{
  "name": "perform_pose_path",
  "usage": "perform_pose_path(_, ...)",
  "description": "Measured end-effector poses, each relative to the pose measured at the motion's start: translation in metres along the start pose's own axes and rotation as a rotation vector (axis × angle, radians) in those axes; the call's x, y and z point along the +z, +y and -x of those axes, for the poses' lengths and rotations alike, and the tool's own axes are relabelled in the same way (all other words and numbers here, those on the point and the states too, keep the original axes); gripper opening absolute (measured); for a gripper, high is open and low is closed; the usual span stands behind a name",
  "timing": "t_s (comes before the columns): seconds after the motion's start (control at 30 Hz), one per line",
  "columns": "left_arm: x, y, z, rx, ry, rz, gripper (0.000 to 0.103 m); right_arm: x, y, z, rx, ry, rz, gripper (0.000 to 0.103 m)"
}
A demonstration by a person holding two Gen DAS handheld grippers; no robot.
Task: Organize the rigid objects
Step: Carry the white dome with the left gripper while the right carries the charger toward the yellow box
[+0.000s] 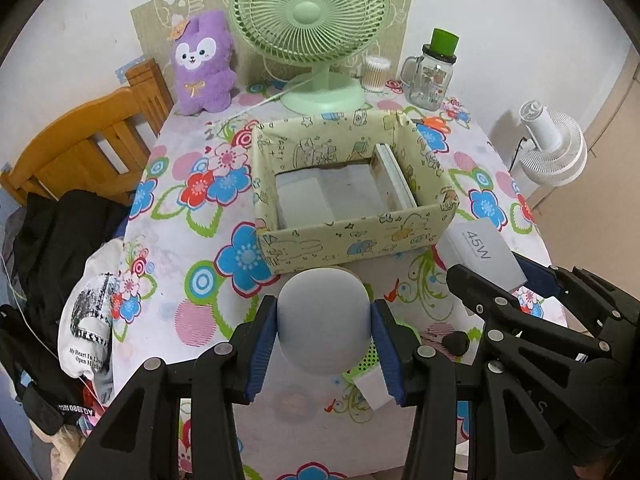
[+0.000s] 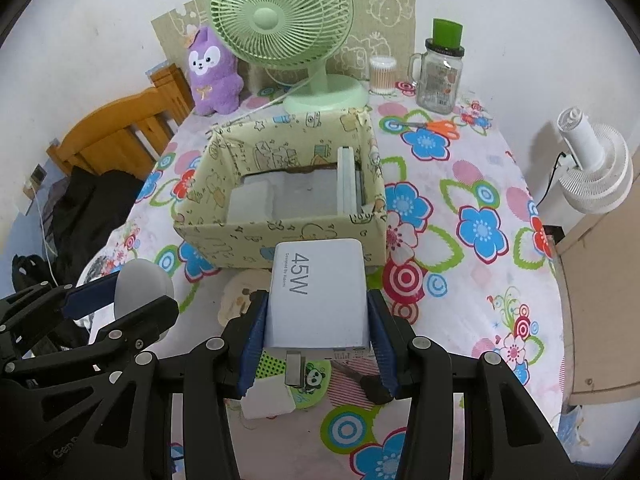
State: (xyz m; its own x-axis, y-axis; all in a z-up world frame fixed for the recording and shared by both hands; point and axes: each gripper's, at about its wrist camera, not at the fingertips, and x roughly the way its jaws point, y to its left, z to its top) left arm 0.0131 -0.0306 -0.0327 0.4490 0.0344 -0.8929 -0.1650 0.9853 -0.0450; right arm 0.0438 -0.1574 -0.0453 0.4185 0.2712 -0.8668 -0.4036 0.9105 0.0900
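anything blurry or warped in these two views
Left wrist: the held grey object sits close to the lens and looks soft, with no crisp edge; the box rim bows from fisheye. Right wrist: the charger is sharper, its 45W print readable; the table edge curves and the corners go black.

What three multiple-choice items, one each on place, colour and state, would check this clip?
1. Where do the scissors lie?
A. Right of the patterned box
B. In the box
C. Under the plush

2. What colour is the desk fan?
A. White
B. Pale green
C. Orange

3. What do the right tongs hold?
A. Nothing
B. The jar
C. The white 45W box

Answers: 1 A, they lie on the cloth beyond the box's right wall. 2 B, grille and base are green. 3 C, both pads press its sides.
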Motion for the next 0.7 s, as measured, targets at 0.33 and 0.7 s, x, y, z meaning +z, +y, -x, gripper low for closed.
perform_pose_path(0.33,0.013,0.010,0.013,-0.024,-0.046,-0.038,0.048,0.013,0.011,0.013,-0.033,-0.033,-0.025,0.050)
perform_pose_path(0.7,0.030,0.021,0.011,-0.091,-0.068,-0.088,0.048,0.028,0.020,0.017,-0.077,-0.059,-0.060,0.050)
